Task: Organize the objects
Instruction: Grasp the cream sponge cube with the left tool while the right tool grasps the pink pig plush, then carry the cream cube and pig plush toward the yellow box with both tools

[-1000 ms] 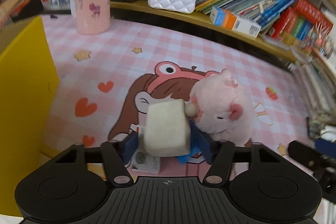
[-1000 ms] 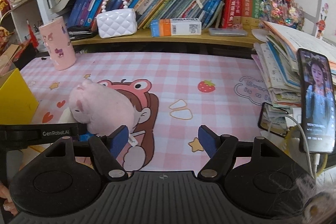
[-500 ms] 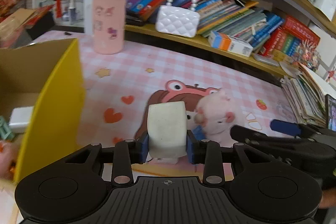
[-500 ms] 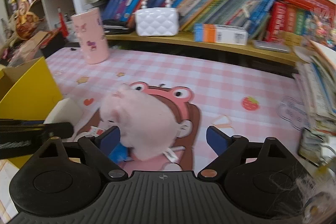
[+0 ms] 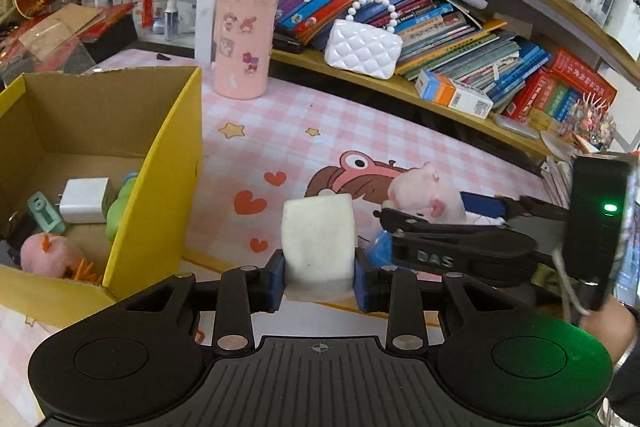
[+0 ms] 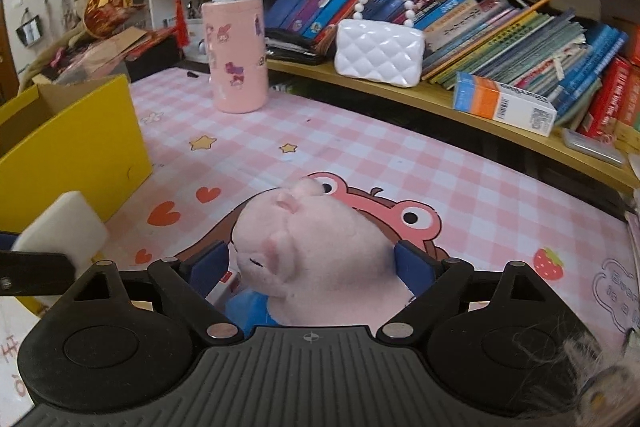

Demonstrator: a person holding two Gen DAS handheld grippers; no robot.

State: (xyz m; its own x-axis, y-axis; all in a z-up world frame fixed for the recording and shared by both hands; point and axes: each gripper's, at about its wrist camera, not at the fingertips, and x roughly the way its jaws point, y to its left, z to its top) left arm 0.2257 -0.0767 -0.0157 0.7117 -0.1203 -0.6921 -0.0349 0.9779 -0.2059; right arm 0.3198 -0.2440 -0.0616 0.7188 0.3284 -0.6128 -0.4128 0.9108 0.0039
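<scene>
A white foam block is pinched between the blue pads of my left gripper, which is shut on it and holds it just right of the yellow cardboard box. The same block shows at the left edge of the right wrist view. A pink plush pig lies on the pink checked mat. My right gripper stands open with its jaws wide on either side of the pig, and a gap shows at the left pad. In the left wrist view the right gripper reaches in from the right around the pig.
Inside the box lie a white charger, green items and a pink soft toy. A pink cylinder stands at the mat's back. On the low shelf behind are a white quilted purse, an orange and white carton and leaning books.
My left gripper closed on the white block, lifted it and carried it left to the yellow box. My right gripper widened its jaws and moved left until they straddle the pig.
</scene>
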